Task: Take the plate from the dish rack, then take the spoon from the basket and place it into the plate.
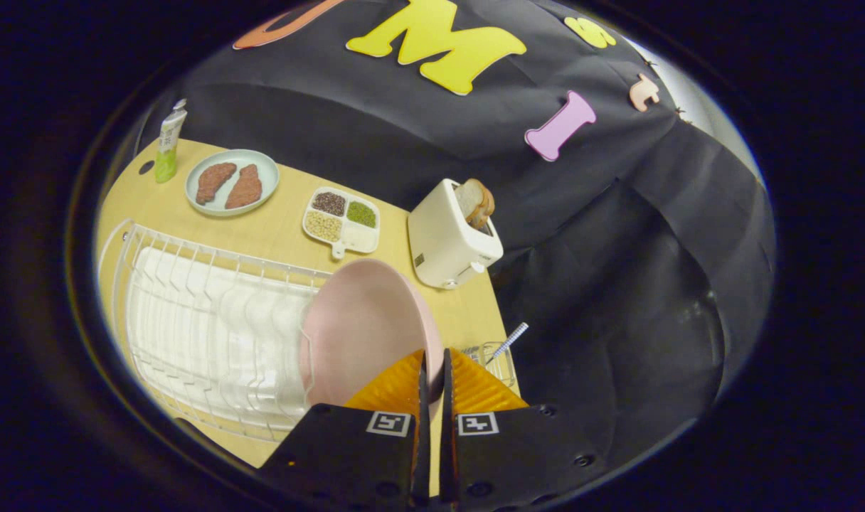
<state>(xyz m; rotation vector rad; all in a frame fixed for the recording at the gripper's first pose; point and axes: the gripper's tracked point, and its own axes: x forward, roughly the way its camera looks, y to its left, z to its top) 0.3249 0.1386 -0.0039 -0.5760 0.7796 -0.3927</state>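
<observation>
The wooden worktop [290, 235] carries a white wire dish rack [212, 334]. A pink plate [361, 327] stands on edge at the rack's near end, its rim pinched between both fingers of the closed claw [432, 370]. Beyond it stands a white toaster [447, 242] holding bread. Just past the fingers, a small wire basket [496, 355] holds the spoon [511, 338], its handle sticking up.
</observation>
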